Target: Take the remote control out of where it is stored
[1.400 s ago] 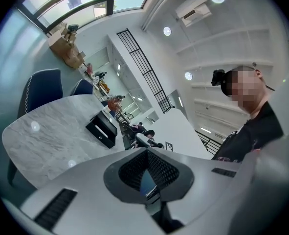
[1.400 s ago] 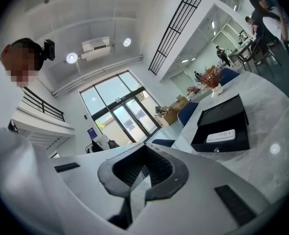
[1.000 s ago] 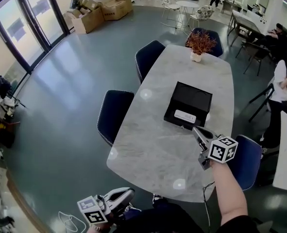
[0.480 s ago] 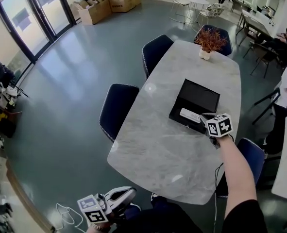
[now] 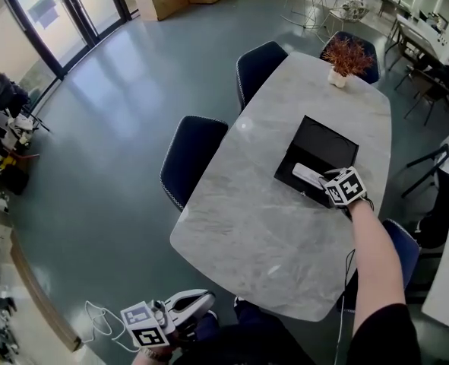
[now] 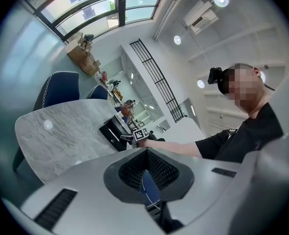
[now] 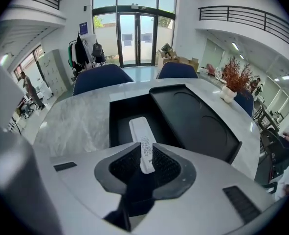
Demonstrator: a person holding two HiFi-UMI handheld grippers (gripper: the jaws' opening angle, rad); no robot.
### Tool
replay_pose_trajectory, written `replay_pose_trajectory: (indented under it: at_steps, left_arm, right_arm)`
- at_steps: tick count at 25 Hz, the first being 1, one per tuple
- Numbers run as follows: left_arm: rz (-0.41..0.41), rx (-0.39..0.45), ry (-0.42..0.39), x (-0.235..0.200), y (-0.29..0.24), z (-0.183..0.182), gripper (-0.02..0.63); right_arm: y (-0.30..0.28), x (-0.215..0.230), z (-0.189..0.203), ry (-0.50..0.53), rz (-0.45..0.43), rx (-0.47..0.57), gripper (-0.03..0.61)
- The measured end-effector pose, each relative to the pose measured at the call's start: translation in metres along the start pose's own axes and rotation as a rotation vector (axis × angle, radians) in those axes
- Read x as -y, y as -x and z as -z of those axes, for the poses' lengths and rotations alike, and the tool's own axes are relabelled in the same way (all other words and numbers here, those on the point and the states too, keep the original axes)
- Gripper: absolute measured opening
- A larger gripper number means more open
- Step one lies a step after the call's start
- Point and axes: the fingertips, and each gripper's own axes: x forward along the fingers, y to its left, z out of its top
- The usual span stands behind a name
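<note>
- The right gripper is clenched on the near end of the white remote control.
- The rest of the remote control reaches forward from the jaws, inside the open black box on the marble table.
- The left gripper hangs low off the table's near edge, jaws closed and empty.

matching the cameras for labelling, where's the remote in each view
Head view: the remote is right of centre, inside the black box, at the tips of the right gripper.
Left gripper view: the remote is too small to tell; the box is near centre.
Right gripper view: the remote is at centre, its near end between the jaws.
Shared landmark: the black box.
</note>
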Motion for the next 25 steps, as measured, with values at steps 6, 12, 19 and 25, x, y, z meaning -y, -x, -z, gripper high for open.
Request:
replay_pose_trajectory:
  at_steps: [6,12,19,25]
  left_arm:
    - [-0.014,0.006,0.022,-0.006,0.001,0.008,0.007]
    - [-0.032,0.015,0.037,-0.007,0.001,0.006,0.008]
    - [-0.067,0.023,0.049,-0.008,0.008,0.008,0.008]
    - [-0.082,0.024,0.066,-0.013,0.013,0.010,0.008]
  right_arm:
    - [-0.016,-0.008,0.003,0.094,-0.040,-0.051,0.119]
    - [-0.027,-0.007,-0.002,0.168,-0.060,-0.108,0.149]
    - [-0.042,-0.009,0.001,0.234,-0.065,-0.167,0.172]
    - [-0.049,-0.007,0.000,0.270,-0.067,-0.188,0.213]
